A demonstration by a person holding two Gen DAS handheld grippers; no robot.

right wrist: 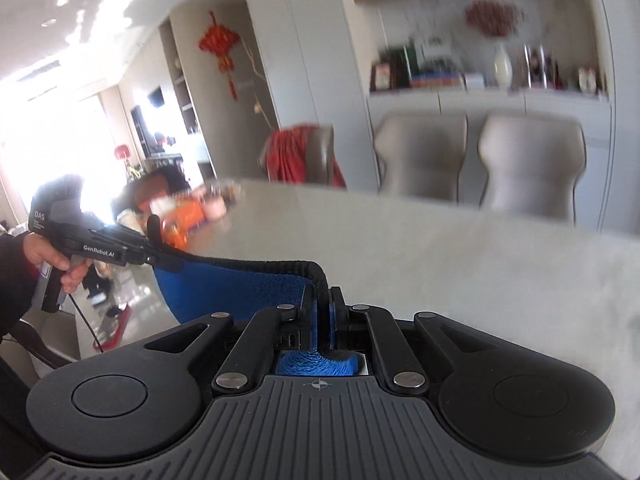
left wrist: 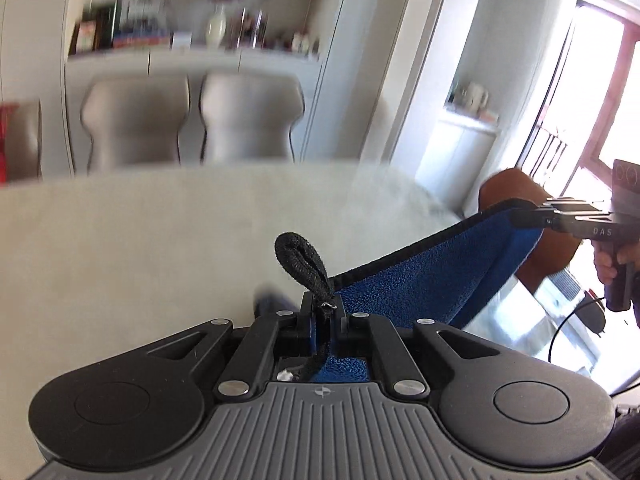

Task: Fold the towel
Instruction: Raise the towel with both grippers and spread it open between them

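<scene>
While the blue towel [left wrist: 432,276] is held up above the pale table [left wrist: 140,240], one top corner is clamped in each gripper. The fingers of the left gripper [left wrist: 320,312] are pressed together on the corner with the black hanging loop [left wrist: 300,258], which stands up at about 12 o'clock from the jaws. The fingers of the right gripper [right wrist: 322,312] are pressed together on the other corner, where the black hem [right wrist: 280,266] bends into the jaws. In the left wrist view the right gripper is seen at 3 o'clock, carried by a hand [left wrist: 612,258]; in the right wrist view the left gripper is seen at 9 o'clock, carried by the other hand [right wrist: 48,256].

The top edge is stretched between the two grippers and sags a little in the middle. The lower part of the towel is hidden below both views, so it cannot be told if it has left the table.

Several things could probably go wrong from here. Only a small bite of cloth is held at each corner, so a corner could slip out if the grippers are pulled apart too strongly. If one side is lowered sooner than the other, the fold could be laid crooked or wrinkled.
</scene>
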